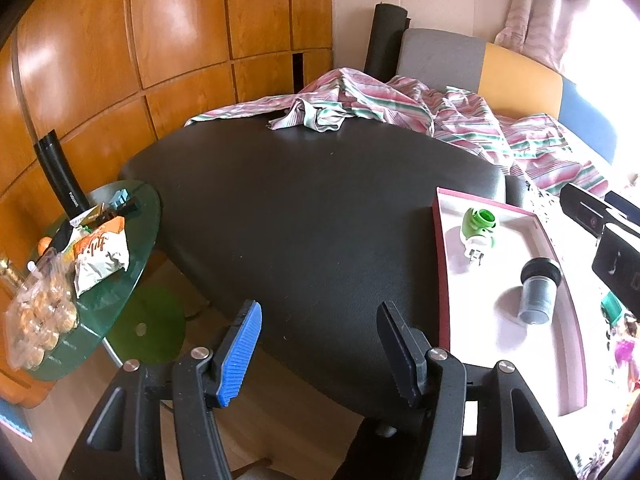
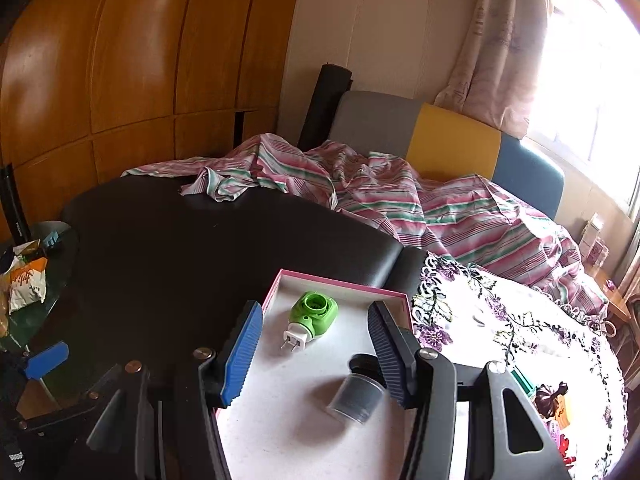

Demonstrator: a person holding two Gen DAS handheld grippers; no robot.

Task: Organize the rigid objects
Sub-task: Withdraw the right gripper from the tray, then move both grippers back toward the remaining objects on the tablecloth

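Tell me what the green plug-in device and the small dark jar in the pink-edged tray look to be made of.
Green plug-in device: likely moulded plastic, glossy green shell on a white base; two metal-looking prongs stick out of the base.
Small dark jar: seems translucent smoky plastic or glass with an opaque black cap; it lies on its side.
Tray: probably matte white card with a pink rim.

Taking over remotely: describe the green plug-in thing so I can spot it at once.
Find the shallow white tray with the pink rim at the edge of the black table. Two things lie in it; the green plug-in device is toward the far end. Unlike the dark, clear-bodied jar lying nearer, it is bright green with a white two-prong plug.
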